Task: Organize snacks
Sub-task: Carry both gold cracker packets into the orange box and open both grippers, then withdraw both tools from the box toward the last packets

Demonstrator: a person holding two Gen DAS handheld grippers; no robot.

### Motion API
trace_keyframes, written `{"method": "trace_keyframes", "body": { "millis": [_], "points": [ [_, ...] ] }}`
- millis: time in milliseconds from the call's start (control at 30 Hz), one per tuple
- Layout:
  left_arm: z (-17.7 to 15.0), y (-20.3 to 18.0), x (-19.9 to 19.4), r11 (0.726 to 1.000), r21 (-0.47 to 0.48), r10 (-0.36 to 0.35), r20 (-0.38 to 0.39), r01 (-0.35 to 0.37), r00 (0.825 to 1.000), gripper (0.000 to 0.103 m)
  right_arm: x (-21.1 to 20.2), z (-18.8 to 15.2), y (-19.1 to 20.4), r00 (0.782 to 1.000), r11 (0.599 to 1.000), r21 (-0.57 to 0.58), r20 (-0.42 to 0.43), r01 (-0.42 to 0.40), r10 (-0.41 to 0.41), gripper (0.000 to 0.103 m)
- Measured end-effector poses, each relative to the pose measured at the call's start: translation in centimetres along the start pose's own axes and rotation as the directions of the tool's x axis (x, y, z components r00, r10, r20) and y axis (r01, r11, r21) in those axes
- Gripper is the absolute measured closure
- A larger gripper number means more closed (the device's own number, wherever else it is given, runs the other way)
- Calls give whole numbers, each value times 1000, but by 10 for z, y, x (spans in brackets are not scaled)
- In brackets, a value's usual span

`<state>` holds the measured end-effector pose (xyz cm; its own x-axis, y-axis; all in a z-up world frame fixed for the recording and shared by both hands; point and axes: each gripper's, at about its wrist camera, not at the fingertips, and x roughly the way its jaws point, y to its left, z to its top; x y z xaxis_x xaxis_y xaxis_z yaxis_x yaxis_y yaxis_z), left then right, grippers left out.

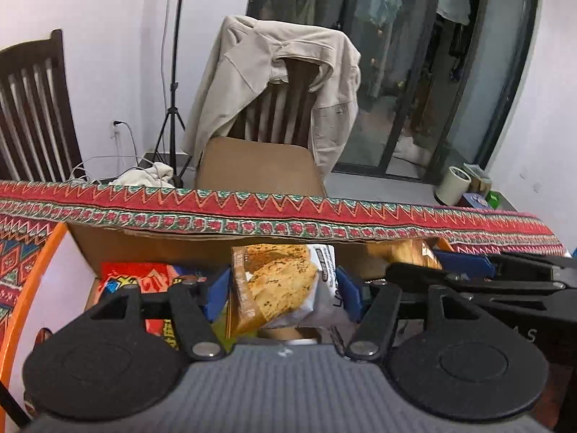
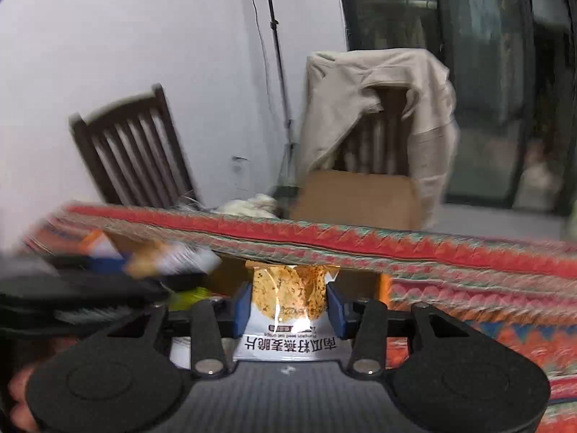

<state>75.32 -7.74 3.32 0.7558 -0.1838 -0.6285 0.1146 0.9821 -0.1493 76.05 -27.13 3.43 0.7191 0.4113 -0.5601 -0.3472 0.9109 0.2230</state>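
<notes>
Red zigzag-patterned tablecloth [image 1: 288, 213] edges my brown cardboard box [image 1: 151, 245]; both grippers (left [image 1: 283, 294], right [image 2: 286, 306]) pinch upright white cookie packets [image 1: 277, 281] [image 2: 288, 299] above it.

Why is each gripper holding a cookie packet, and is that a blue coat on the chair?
The coat is beige, not blue; the left wrist view shows it draped over the chair. The rest is right: the left gripper and the right gripper each hold a cookie packet.
</notes>
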Motion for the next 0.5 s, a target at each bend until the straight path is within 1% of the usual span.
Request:
{"method": "trace_keyframes", "body": {
  "millis": [33,67,100,167,200,233,300,333,400,467,500],
  "points": [
    [-1,4,0,1000,-17,4,-5,-4,1000,32,1,0,0,1000,1000,3,-11,17,-17,54],
    [-1,9,1,999,-36,-9,-13,8,1000,31,2,-1,-1,999,999,10,-12,34,-34,46],
    [0,11,2,999,-48,-26,-19,25,999,30,2,-2,-2,999,999,16,-9,34,-34,43],
    [1,14,4,997,-64,-32,-23,30,999,26,0,-3,-5,1000,999,23,1,24,-24,42],
    [1,15,2,998,-65,-27,-17,26,999,25,-2,-4,-4,1000,999,23,9,27,-28,41],
    [1,16,-1,998,-61,-24,-8,24,1000,24,-3,-5,-4,999,999,20,18,32,-33,40],
    [3,11,-8,999,-44,-24,8,25,1000,21,-8,-4,-3,998,999,7,38,51,-51,35],
    [4,8,-14,999,-36,-38,15,39,999,18,-13,-4,-2,997,998,0,46,59,-59,34],
    [9,9,-26,997,-11,-77,40,77,996,16,-28,0,4,994,996,-22,73,84,-82,34],
    [15,11,-38,997,-5,-81,84,82,993,12,-50,4,13,986,992,-51,122,119,-112,33],
    [18,12,-45,997,-8,-78,102,79,992,12,-64,5,17,981,990,-57,152,133,-123,30]
  ]
}}
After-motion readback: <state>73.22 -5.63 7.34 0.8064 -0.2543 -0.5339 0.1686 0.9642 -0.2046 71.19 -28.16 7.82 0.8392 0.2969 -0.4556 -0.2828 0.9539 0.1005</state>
